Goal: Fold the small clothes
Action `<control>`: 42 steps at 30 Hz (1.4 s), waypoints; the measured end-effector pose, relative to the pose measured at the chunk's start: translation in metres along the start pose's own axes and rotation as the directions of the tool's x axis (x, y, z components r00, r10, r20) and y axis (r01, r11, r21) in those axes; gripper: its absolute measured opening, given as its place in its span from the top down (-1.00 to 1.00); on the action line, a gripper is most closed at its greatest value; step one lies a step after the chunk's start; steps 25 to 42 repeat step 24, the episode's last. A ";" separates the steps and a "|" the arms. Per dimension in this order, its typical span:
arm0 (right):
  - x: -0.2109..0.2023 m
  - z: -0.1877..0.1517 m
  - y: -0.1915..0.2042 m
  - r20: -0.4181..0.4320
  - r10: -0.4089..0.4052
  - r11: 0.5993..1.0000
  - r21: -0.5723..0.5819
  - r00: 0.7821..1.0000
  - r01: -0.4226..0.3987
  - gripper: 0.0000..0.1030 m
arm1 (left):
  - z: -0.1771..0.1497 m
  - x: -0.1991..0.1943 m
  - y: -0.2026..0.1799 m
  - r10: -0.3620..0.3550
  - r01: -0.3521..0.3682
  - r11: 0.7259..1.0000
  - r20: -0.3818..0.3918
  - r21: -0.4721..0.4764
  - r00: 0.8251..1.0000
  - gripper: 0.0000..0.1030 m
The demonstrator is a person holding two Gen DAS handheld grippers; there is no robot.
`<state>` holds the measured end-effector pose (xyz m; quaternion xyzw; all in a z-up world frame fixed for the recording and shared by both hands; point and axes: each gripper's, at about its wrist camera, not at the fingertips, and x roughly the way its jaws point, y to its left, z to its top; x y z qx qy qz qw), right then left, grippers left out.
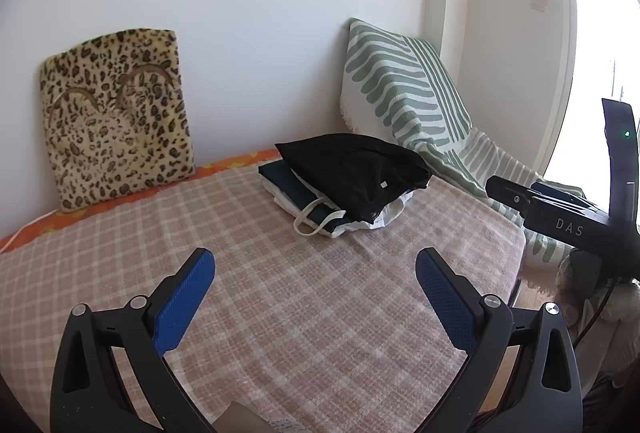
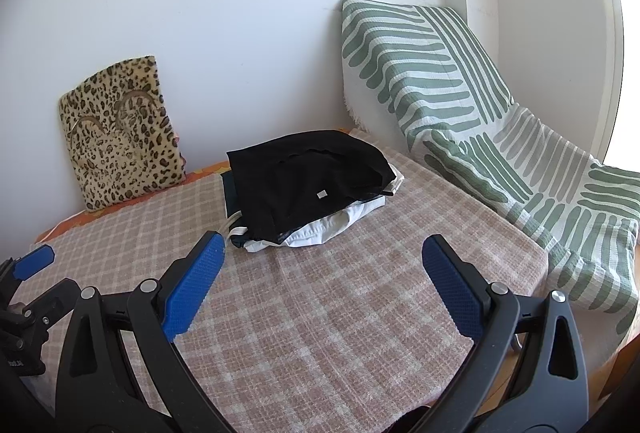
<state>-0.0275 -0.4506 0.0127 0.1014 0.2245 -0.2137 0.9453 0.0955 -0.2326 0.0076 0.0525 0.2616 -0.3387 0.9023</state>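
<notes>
Left wrist view: I count one clothes pile by the bed's far edge, ahead of my two grippers, left gripper and right gripper, both spread wide, holding nothing.

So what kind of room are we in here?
Probably a bedroom or daybed nook at home: a bed under a pink checked blanket, a leopard-print cushion leaning on the wall, a green-striped throw, and a pile of clothes. Both grippers hang open above the blanket.
</notes>
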 end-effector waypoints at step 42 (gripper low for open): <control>-0.002 -0.001 0.003 0.000 -0.005 1.000 0.003 1.000 0.005 -0.96 | -0.001 0.004 -0.005 -0.021 0.021 1.000 -0.011 -0.007 1.000 -0.95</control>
